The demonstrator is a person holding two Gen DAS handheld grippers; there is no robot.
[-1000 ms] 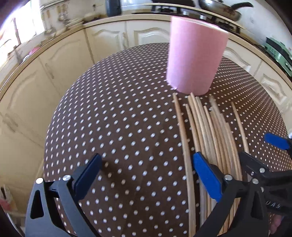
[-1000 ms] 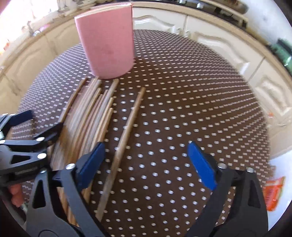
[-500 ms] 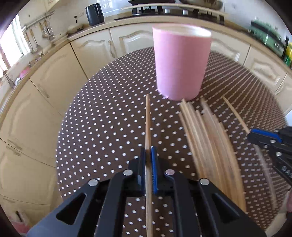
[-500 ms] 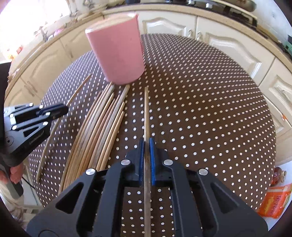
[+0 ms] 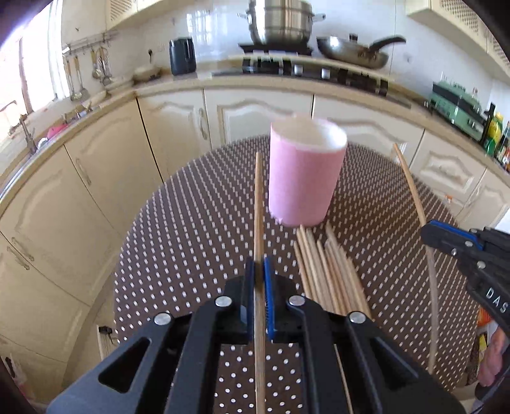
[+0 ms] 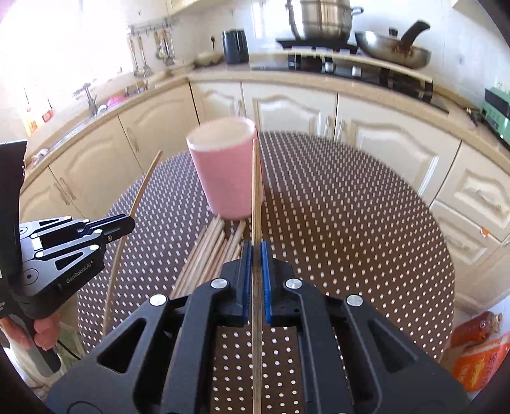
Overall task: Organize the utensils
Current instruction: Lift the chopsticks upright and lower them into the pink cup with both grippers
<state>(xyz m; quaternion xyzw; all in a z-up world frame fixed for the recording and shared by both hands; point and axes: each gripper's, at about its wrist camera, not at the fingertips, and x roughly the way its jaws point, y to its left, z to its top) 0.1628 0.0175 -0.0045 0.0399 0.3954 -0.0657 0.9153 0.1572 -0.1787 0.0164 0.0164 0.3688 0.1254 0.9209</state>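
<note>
Chopsticks (image 5: 258,203) now lifted between tongs (image 5: 258,274)

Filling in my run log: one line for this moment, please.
left hand-held gripper: shut on chopstick | right hand-held gripper: shut on second chopstick | pink cup: upright | pile: on table

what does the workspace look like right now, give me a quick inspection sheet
surface: round table in a brown dotted cloth
job's things: pink cup upright, nothing seen inside; chopstick pile lying in front of it
clutter: orange bag on the floor by the table
grippers: left tongs shut on a chopstick; right tongs shut on another chopstick; both sticks off the table, pointing toward the cup
cables: nothing seen
surroundings: cream cabinets, steel pot and pan on the stove, kettle, hanging utensils
</note>
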